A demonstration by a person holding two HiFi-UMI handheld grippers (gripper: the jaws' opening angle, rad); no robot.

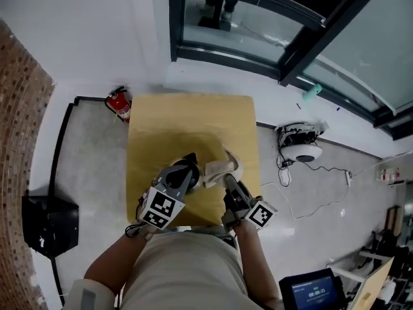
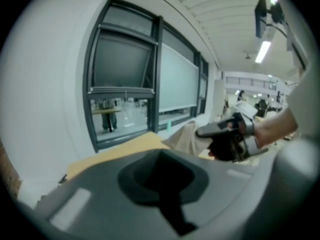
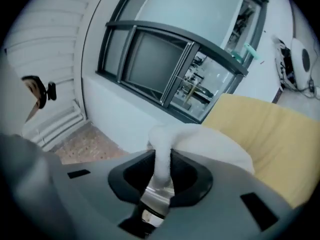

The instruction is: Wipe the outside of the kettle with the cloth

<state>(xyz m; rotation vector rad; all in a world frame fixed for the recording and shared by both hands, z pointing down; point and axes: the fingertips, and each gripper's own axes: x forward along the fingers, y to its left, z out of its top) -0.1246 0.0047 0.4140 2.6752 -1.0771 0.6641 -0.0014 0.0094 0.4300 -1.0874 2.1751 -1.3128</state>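
Note:
My right gripper point(image 1: 227, 181) is shut on a crumpled white cloth point(image 1: 219, 168) and holds it above the near part of the yellow table point(image 1: 187, 118). In the right gripper view the cloth point(image 3: 200, 144) is pinched between the jaws and bunches out ahead of them. My left gripper point(image 1: 186, 165) hovers just left of the cloth. Its own view shows only a dark slot at the jaws, with the right gripper point(image 2: 202, 132) and the cloth point(image 2: 187, 136) ahead of it. I see no kettle in any view.
A red fire extinguisher point(image 1: 119, 104) stands on the floor at the table's far left corner. A black box point(image 1: 48, 225) sits on the floor to the left. A white round device point(image 1: 302, 146) with trailing cables lies to the right. Dark-framed windows point(image 1: 258, 24) run behind the table.

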